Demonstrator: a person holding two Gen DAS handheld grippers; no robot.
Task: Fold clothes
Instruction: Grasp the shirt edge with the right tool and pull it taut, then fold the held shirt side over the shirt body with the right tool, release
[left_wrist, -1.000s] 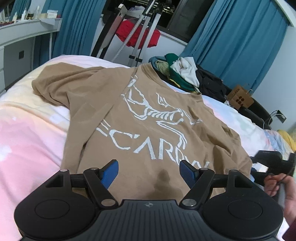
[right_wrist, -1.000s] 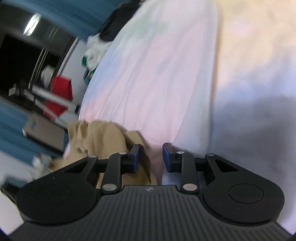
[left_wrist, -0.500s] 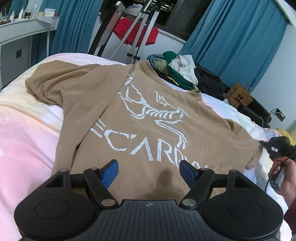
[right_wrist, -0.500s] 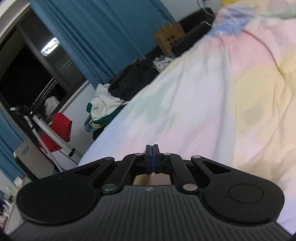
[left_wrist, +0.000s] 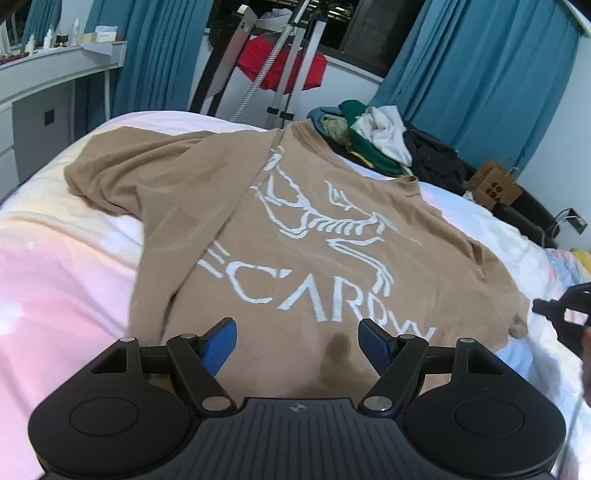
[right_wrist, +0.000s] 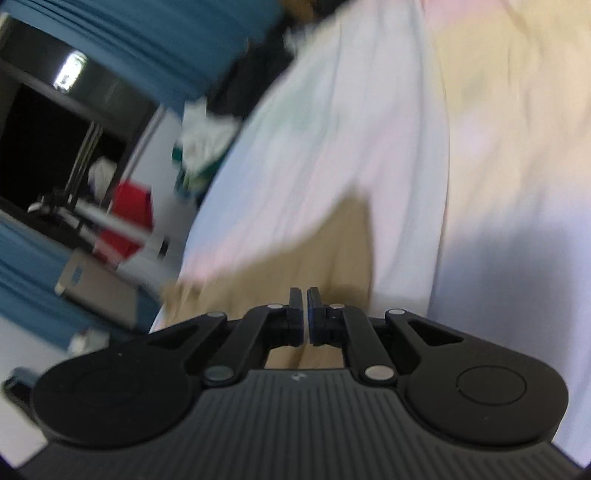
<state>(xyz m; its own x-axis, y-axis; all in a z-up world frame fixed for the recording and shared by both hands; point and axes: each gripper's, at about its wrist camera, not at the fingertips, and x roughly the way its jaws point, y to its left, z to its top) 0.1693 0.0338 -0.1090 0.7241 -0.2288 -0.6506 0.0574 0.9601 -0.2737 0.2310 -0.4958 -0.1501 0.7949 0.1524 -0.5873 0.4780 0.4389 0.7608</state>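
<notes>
A tan T-shirt (left_wrist: 295, 236) with a white skeleton print lies face up and spread across the bed, its left sleeve bunched at the far left. My left gripper (left_wrist: 297, 332) hovers open over the hem, nothing between its blue pads. At the right edge, my right gripper (left_wrist: 539, 306) sits against the tip of the shirt's right sleeve (left_wrist: 517, 325). In the blurred right wrist view the right gripper (right_wrist: 305, 295) has its jaws almost together, only a thin slit between them, with the tan T-shirt (right_wrist: 325, 251) at and under the tips.
The bed (left_wrist: 55, 266) has a pastel pink, white and yellow cover. A pile of clothes (left_wrist: 369, 136) lies past the collar. Behind it stand a drying rack with a red garment (left_wrist: 280, 70), blue curtains, a paper bag (left_wrist: 493, 186) and a white desk (left_wrist: 55, 70) at left.
The right gripper shut at the right sleeve and drew it out to the right, flattening that side. The left gripper stayed open over the hem, shifting slightly.
</notes>
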